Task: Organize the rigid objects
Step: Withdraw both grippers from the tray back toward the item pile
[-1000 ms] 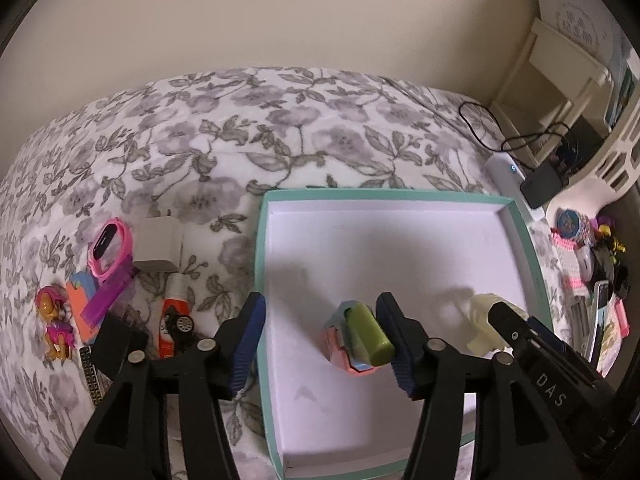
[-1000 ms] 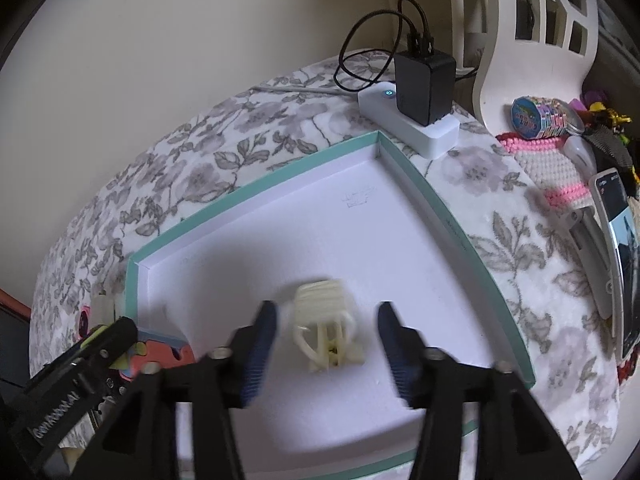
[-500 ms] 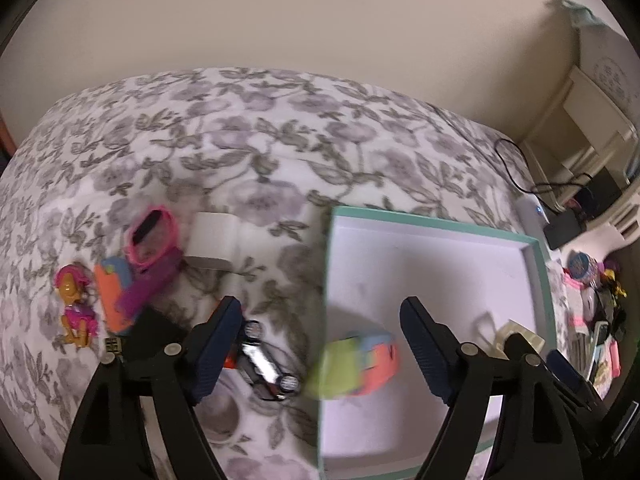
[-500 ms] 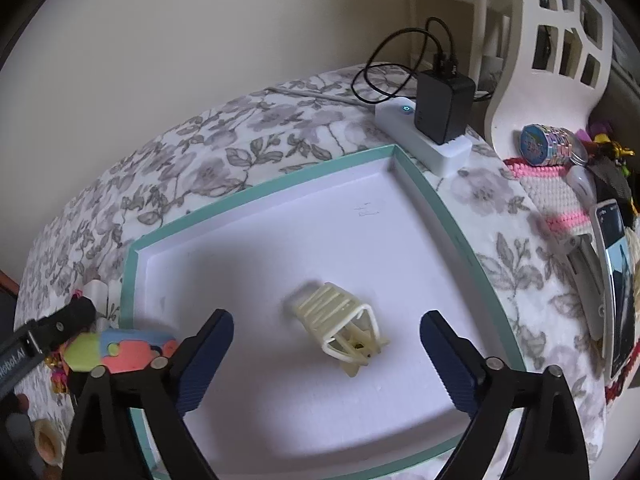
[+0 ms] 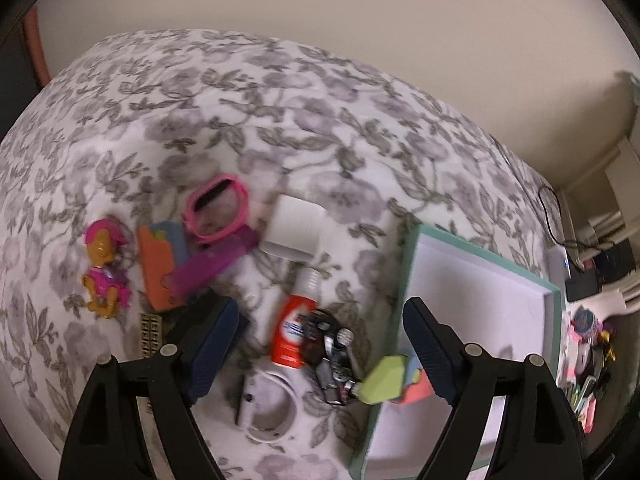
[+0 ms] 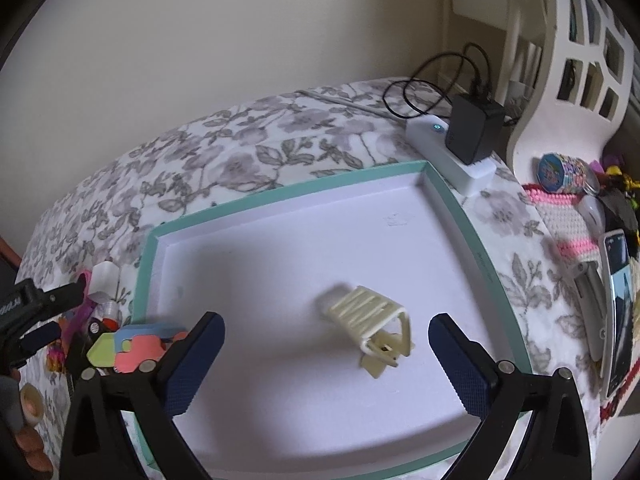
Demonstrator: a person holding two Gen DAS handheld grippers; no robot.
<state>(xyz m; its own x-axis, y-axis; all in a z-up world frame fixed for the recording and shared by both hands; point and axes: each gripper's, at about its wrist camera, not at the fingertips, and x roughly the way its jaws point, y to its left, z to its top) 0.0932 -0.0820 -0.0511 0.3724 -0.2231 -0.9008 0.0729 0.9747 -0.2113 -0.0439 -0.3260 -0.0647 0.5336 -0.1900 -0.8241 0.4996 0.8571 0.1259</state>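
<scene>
The left tongs, open and empty, hover over the red tube, whose long axis runs toward 12 o'clock; the right tongs are open too.

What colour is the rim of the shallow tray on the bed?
Teal-green, with a white inside; the tray's rim shows best in the right wrist view.

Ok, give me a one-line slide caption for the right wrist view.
Open right gripper above the teal-rimmed tray, cream plastic clip lying free between its fingers.
</scene>
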